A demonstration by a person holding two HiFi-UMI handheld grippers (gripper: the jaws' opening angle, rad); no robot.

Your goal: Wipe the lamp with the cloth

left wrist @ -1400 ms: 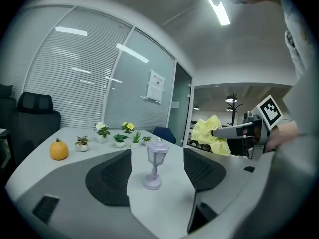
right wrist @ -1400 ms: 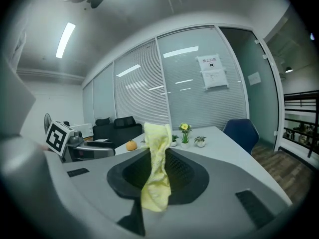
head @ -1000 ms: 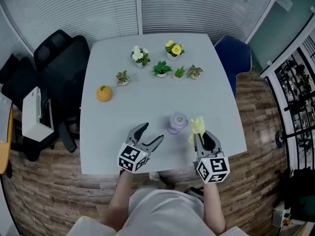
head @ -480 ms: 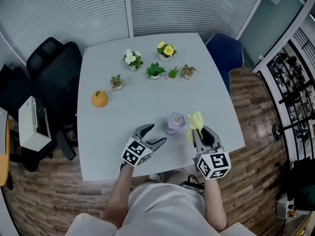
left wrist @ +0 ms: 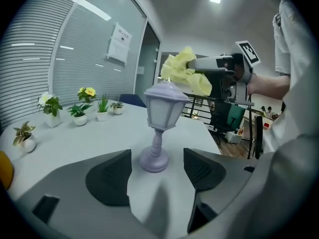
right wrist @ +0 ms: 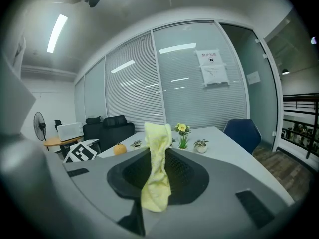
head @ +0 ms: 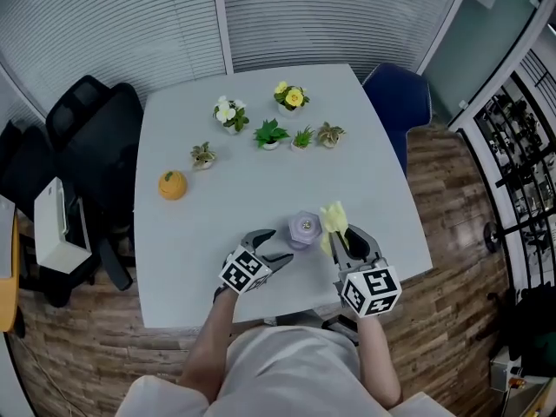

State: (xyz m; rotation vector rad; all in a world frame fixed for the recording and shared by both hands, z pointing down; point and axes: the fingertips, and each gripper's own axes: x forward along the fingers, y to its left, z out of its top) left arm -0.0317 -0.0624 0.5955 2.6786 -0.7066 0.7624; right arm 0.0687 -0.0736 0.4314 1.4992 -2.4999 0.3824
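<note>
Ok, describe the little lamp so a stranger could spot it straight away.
On the pale grey table, look near the front edge, between the left tool and right tool. The small lilac lantern-shaped lamp stands upright there on a round foot, the only purple thing, beside the yellow cloth.

Small potted plants [head: 270,134] are ranged across the far part of the counter [head: 356,189], with an orange object [head: 172,184] set to their left.
</note>
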